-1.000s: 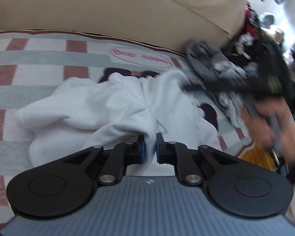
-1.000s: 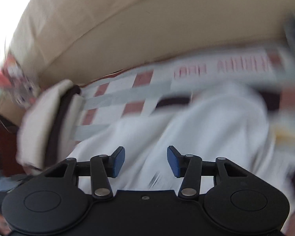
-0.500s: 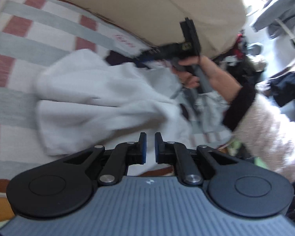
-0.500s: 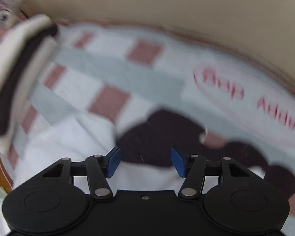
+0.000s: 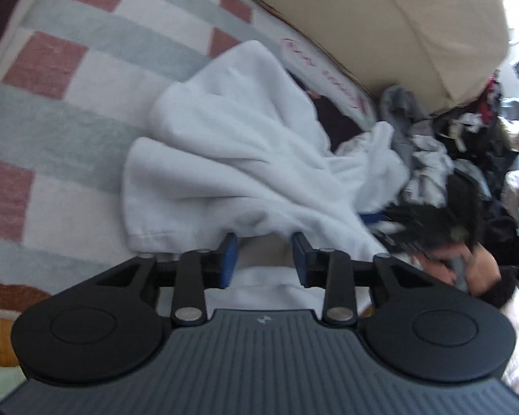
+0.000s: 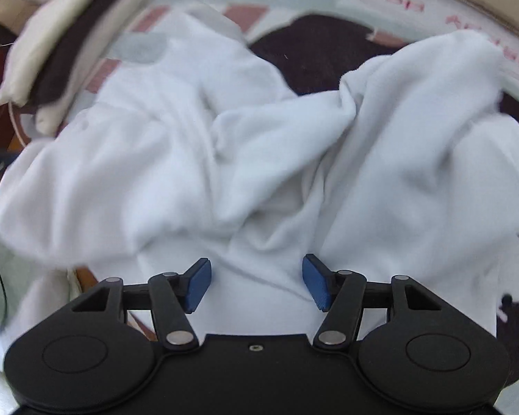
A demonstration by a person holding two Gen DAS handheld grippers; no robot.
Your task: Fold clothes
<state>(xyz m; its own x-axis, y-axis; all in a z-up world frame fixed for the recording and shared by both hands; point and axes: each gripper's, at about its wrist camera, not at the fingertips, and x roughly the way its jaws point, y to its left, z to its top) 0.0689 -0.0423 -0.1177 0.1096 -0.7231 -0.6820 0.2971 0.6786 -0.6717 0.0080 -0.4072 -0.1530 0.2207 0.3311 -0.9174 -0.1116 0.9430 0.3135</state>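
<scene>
White garment (image 6: 245, 159) bunched in loose ridges on the checked blanket (image 5: 52, 69), neither flat nor folded; would fit a piece just dropped for spreading as well as one mid-fold gone slack. Left gripper (image 5: 264, 259) parted to a middling gap, nothing between the pads, hovering at the garment's near hem. Right gripper (image 6: 256, 282) spread wide, empty, low over the garment's near middle. Likely trouble: pinching one of those raised ridges rather than a true edge or corner, so lifting two layers at once and dragging the whole heap instead of opening it. Also a risk of snagging the blanket below the garment, both being soft and pale, with the hem lying right on it. Thick, fleecy cloth by the look of it, so probably prone to springing back out of a crease. Right of the garment, touching its far flap, a pile (image 5: 460, 159) of grey and dark clothes, crowding any spread that way and easy to catch by mistake. Behind the garment, a beige cushion back (image 5: 363, 17) closing off that side. Left of the garment, in the right wrist view, a cream and dark stack (image 6: 62, 45) at the blanket's edge. Much motion blur around the hand (image 5: 474, 266) at the garment's right.
</scene>
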